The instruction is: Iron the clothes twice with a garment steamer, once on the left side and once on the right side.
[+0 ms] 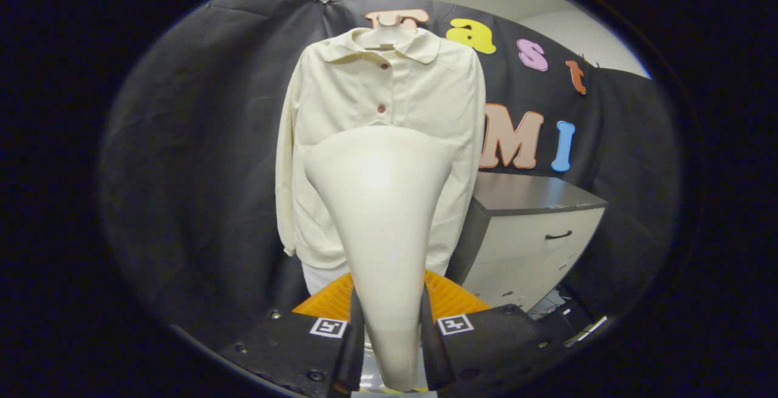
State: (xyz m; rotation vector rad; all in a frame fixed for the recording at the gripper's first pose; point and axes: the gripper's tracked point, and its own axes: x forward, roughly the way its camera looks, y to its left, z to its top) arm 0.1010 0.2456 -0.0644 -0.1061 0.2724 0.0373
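Note:
A cream collared jacket with small dark red buttons hangs on a hanger against the black cloth wall, straight ahead of me. My gripper is shut on the cream garment steamer, both fingers pressing on its narrow handle. The steamer's wide head rises from between the fingers and covers the jacket's lower middle. The head sits over the centre of the garment, with both sleeves showing on either side of it. How far the head stands from the fabric I cannot tell.
A grey cabinet with a dark top and a drawer handle stands to the right of the jacket. An orange ribbed object lies just beyond the fingers, below the jacket's hem. Cables lie on the floor by the cabinet's base.

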